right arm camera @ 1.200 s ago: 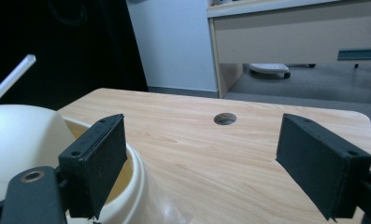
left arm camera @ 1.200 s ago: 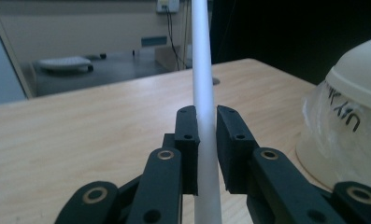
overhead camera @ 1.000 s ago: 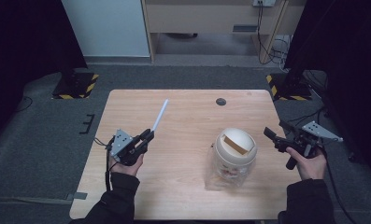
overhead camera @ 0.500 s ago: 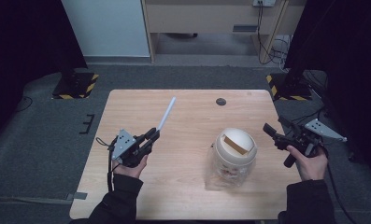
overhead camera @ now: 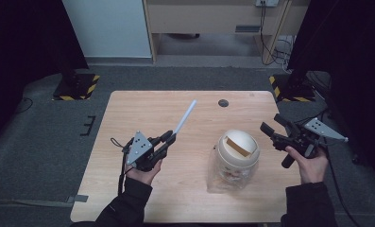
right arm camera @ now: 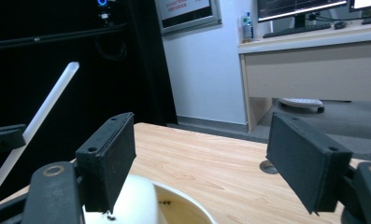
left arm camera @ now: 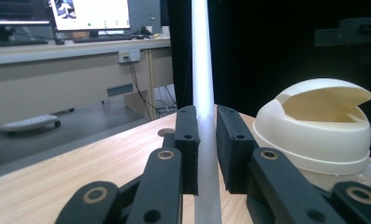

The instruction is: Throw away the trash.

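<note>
Left gripper (overhead camera: 168,138) clamps white tube (overhead camera: 185,116) near its base, tube angled up over table (overhead camera: 128,113). Right gripper (right arm camera: 199,163), jaws wide, hovers just beside domed bin (overhead camera: 237,153). Tube not yet in bin's slot; insertion probably the remaining step.

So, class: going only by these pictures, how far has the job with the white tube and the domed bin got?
Done: the left gripper is shut on the white tube and holds it raised, pointing away from the person. In hand: carrying it; its tip is left of the domed bin, not over it. Left: probably dropping the tube through the bin's opening. The right gripper is open beside the bin, holding nothing.
</note>
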A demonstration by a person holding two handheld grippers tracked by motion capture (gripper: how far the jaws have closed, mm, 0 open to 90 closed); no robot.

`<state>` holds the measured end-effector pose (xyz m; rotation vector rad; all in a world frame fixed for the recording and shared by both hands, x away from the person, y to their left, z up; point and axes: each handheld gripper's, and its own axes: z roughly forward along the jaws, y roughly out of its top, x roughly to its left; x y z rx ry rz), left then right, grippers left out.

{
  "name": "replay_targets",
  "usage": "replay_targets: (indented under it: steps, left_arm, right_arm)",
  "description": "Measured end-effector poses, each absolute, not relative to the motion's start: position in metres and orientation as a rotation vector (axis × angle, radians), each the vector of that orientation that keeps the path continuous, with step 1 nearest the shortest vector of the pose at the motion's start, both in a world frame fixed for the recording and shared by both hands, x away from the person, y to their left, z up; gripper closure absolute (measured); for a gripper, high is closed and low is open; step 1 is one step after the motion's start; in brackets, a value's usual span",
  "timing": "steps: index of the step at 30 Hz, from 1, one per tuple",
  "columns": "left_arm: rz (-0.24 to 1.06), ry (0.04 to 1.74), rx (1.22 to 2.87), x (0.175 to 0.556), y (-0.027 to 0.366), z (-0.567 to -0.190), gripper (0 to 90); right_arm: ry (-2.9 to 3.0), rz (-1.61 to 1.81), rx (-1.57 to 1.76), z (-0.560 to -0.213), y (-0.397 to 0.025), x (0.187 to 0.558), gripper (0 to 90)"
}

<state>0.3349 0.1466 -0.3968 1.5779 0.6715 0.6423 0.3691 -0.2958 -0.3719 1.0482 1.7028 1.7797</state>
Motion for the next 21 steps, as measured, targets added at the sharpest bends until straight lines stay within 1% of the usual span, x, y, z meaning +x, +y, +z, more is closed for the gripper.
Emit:
replay_targets:
  steps: [8, 21]
  left_arm:
    - [0.624, 0.632, 1.552, 0.337, 0.129, -0.386, 78.8]
    - [0.585, 0.573, 1.554, 0.338, 0.090, -0.386, 78.7]
  right_arm:
    - [1.729, 1.806, 1.016, -0.364, -0.279, 0.368, 25.0]
    - [1.779, 1.878, 0.946, -0.352, -0.247, 0.369, 26.0]
